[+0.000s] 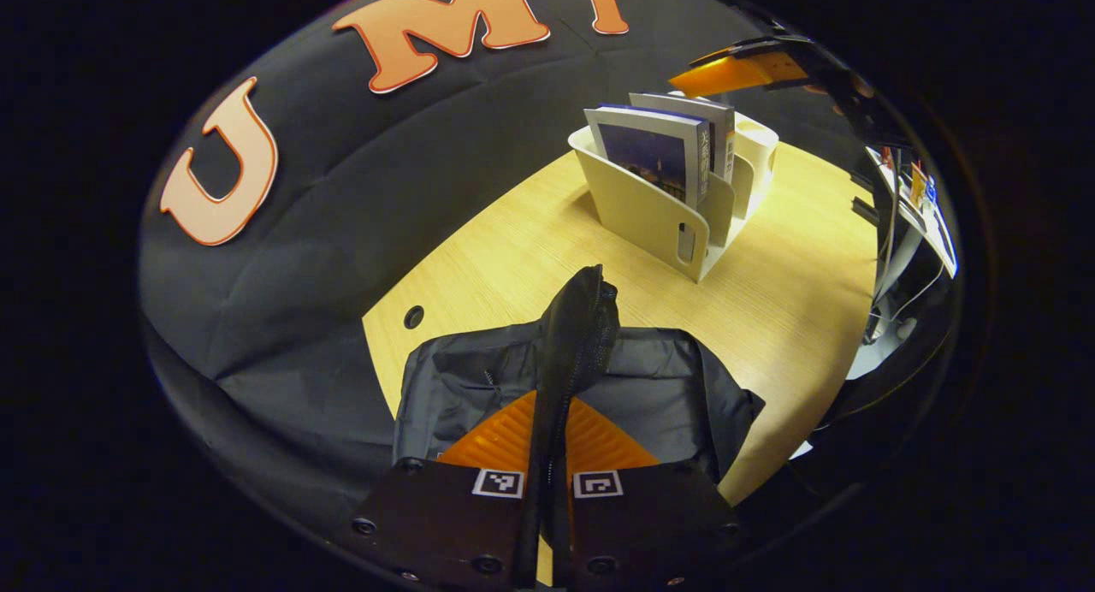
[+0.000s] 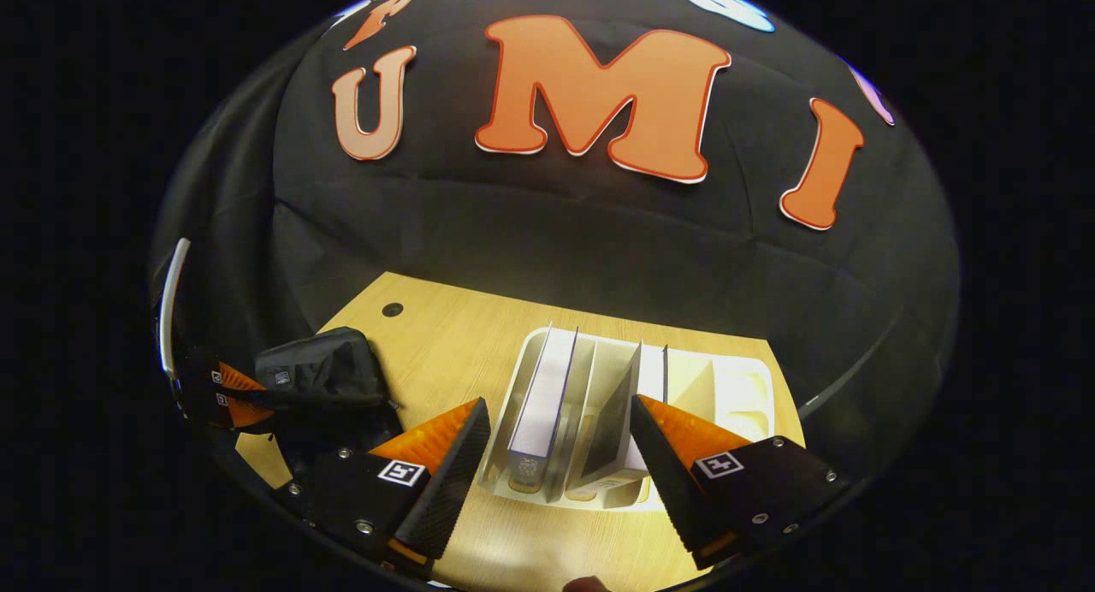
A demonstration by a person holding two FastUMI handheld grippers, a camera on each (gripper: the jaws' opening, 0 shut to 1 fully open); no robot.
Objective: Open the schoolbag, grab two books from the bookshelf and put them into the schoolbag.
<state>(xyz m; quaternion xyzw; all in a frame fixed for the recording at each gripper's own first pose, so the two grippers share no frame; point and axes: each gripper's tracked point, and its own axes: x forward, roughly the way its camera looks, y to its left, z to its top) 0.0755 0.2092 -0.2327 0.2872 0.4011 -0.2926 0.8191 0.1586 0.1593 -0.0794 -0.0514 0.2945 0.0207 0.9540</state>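
Right tool (image 2: 556,481) spread wide above bookshelf (image 2: 736,404) near worktop's far edge, straddling upright books (image 2: 539,404), spines running fore-aft; left tool (image 1: 547,455) clamped on schoolbag (image 1: 582,318) flap.

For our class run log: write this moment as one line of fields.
left gripper: shut on schoolbag flap, lifted | right gripper: open above bookshelf | books: both in bookshelf | stage: reaching for book

Matt cloth schoolbag (image 1: 676,387), smooth plastic bookshelf (image 1: 642,211) — pale wood-grain table (image 1: 770,301).
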